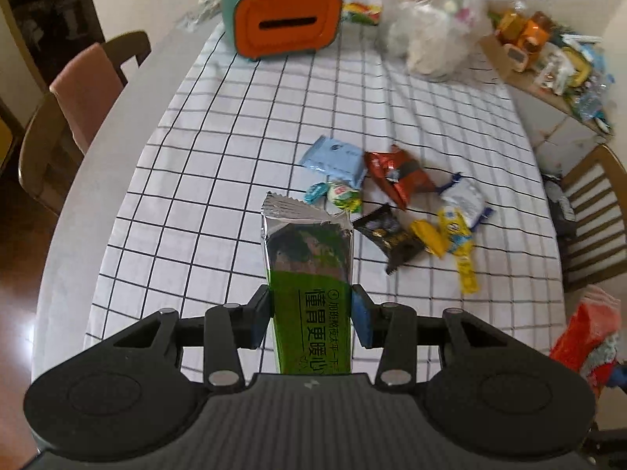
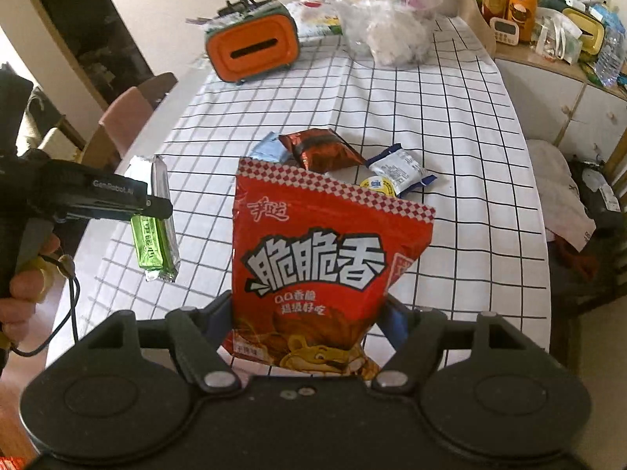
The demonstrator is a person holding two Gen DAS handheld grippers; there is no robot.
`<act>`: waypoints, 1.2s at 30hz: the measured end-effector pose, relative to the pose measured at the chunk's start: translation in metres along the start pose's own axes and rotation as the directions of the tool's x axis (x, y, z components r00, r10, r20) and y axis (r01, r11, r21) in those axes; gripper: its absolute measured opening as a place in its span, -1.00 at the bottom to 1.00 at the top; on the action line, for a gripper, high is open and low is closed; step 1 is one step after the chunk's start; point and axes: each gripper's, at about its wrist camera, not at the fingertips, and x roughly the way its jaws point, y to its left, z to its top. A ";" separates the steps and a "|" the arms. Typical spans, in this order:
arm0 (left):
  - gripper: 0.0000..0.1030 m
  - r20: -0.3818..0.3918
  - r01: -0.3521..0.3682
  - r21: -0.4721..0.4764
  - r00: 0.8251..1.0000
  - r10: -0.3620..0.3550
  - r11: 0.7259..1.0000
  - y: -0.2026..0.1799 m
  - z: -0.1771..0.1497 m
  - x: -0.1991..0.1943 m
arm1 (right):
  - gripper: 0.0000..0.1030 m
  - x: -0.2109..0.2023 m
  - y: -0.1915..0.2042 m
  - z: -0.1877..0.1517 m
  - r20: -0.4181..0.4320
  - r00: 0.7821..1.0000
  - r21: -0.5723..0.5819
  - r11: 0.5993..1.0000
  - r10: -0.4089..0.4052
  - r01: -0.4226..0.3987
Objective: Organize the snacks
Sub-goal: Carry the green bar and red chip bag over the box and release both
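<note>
The left claw (image 1: 311, 319) pinches a green, silver-ended snack bar (image 1: 309, 258); the right claw (image 2: 309, 313) grips a red, white-lettered crisp bag (image 2: 317, 262) above the desk (image 2: 450, 117).

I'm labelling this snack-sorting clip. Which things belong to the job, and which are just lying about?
Job:
green packet in left gripper
red bag in right gripper
loose snacks pile

Lying about:
orange tissue box
clear plastic bags
chairs

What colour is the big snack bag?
The big snack bag is red with white lettering, clearest in the right wrist view.
</note>
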 end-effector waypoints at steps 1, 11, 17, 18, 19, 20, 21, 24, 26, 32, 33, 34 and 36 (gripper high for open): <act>-0.19 0.006 0.001 0.011 1.000 -0.001 1.000 -0.003 -0.004 -0.007 | 0.44 -0.006 -0.001 -0.003 0.002 1.000 -0.005 1.000 0.009 -0.009; -0.19 0.014 0.034 0.122 0.999 -0.036 0.992 -0.035 -0.059 -0.056 | 0.44 -0.038 -0.005 -0.036 -0.008 0.998 -0.055 0.996 0.070 -0.070; -0.19 -0.010 0.044 0.149 0.999 -0.043 0.988 -0.046 -0.095 -0.066 | 0.44 -0.042 -0.004 -0.062 -0.040 0.995 -0.074 0.992 0.096 -0.099; -0.19 -0.018 0.044 0.157 0.999 -0.041 0.987 -0.049 -0.100 -0.065 | 0.44 -0.041 -0.003 -0.066 -0.046 0.994 -0.079 0.992 0.098 -0.101; -0.19 -0.026 0.044 0.166 0.999 -0.040 0.985 -0.050 -0.106 -0.065 | 0.44 -0.041 -0.002 -0.070 -0.055 0.994 -0.086 0.991 0.098 -0.103; -0.19 -0.037 0.044 0.176 0.999 -0.038 0.983 -0.053 -0.112 -0.063 | 0.44 -0.039 -0.001 -0.075 -0.065 0.993 -0.093 0.990 0.099 -0.105; -0.19 -0.049 0.044 0.187 0.998 -0.036 0.981 -0.055 -0.118 -0.062 | 0.44 -0.038 0.000 -0.079 -0.077 0.992 -0.100 0.989 0.101 -0.109; -0.19 -0.079 0.036 0.220 0.997 -0.019 0.975 -0.063 -0.135 -0.054 | 0.44 -0.031 0.004 -0.093 -0.115 0.988 -0.125 0.986 0.100 -0.114; -0.19 -0.105 0.035 0.233 0.994 -0.010 0.972 -0.067 -0.145 -0.047 | 0.44 -0.025 0.007 -0.100 -0.140 0.985 -0.138 0.983 0.099 -0.118; -0.19 -0.173 0.024 0.245 0.985 0.019 0.969 -0.071 -0.173 -0.026 | 0.44 -0.007 0.018 -0.129 -0.215 0.973 -0.191 0.973 0.084 -0.126; -0.19 -0.190 0.021 0.244 0.981 0.027 0.970 -0.071 -0.177 -0.021 | 0.44 -0.004 0.019 -0.134 -0.228 0.970 -0.191 0.973 0.084 -0.130; -0.19 -0.207 0.019 0.248 0.978 0.034 0.969 -0.072 -0.181 -0.017 | 0.44 -0.001 0.021 -0.138 -0.241 0.967 -0.195 0.972 0.083 -0.132; -0.19 -0.224 0.012 0.254 0.973 0.046 0.967 -0.073 -0.188 -0.011 | 0.44 0.002 0.023 -0.145 -0.256 0.963 -0.200 0.971 0.078 -0.132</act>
